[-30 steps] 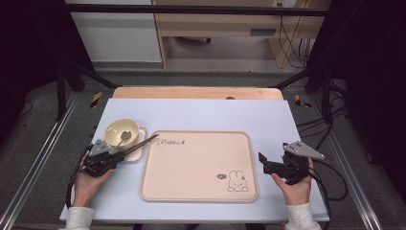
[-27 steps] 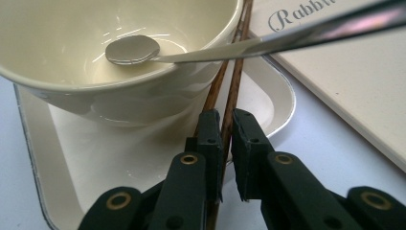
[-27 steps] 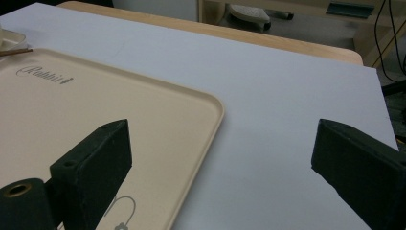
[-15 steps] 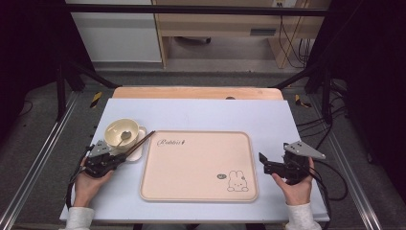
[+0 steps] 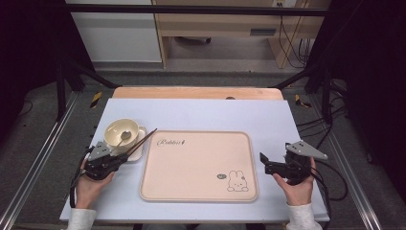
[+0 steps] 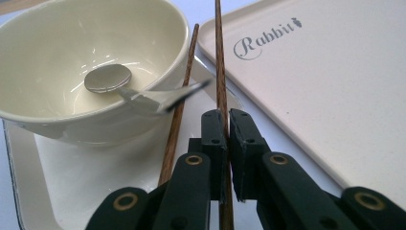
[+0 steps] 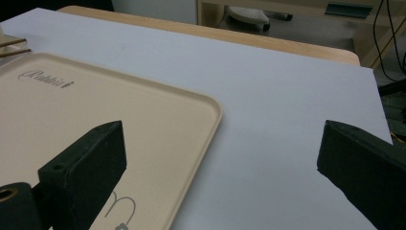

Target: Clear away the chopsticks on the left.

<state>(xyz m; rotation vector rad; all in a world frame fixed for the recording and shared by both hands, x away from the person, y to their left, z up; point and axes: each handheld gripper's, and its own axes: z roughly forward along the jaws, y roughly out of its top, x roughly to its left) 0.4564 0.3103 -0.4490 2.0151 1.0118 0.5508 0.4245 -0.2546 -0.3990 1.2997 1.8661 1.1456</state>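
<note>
Left tongs (image 6: 224,125) pinch one brown wooden chopstick (image 6: 219,62), seemingly to lift it; right tongs (image 7: 222,158) gape idle above the table (image 7: 287,120).

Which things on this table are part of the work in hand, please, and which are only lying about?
In use: left gripper, shut on one chopstick; second chopstick beside it.

Lying about: bowl, spoon in it, square plate underneath, rabbit tray, open right gripper.
</note>
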